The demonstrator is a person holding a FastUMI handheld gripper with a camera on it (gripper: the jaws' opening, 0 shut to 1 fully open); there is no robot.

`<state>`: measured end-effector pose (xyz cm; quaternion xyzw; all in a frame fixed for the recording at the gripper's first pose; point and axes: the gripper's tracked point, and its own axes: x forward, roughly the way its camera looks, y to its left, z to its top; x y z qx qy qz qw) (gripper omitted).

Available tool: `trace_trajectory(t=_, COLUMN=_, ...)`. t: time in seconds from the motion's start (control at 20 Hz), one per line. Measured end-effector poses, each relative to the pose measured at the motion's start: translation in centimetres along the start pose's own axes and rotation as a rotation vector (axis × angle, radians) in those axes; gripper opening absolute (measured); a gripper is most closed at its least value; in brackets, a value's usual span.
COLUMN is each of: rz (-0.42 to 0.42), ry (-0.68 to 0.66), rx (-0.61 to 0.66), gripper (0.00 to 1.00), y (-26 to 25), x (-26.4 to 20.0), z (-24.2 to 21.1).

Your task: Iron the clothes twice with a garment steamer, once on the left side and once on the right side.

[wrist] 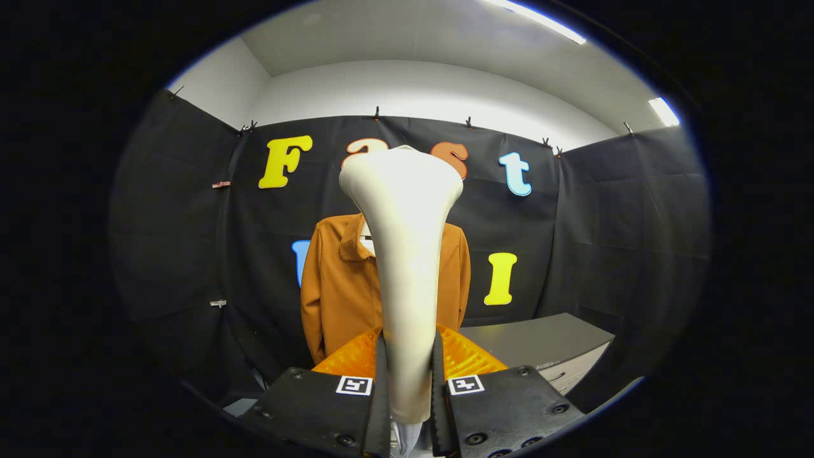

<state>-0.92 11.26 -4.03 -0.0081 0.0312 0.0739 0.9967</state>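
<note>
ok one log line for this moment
tongs: shut on steamer | steamer: upright, head up | jacket: hanging beyond, untouched

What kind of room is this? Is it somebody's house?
Probably not a house: it looks like a recording booth. Black cloth walls are clipped up, a brown jacket hangs on show, and the hand-held gripper clamps a white garment steamer.

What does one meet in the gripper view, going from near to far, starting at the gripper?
gripper, shut on the handle of the garment steamer → orange-brown jacket hanging beyond it → black cloth wall behind the jacket.
</note>
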Motion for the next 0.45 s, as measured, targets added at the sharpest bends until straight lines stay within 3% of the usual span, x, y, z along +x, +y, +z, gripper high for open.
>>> trace_trajectory(t=0.45, rz=0.000, ry=-0.002, rx=0.000, gripper=0.28, y=-0.05, x=-0.31, z=0.14)
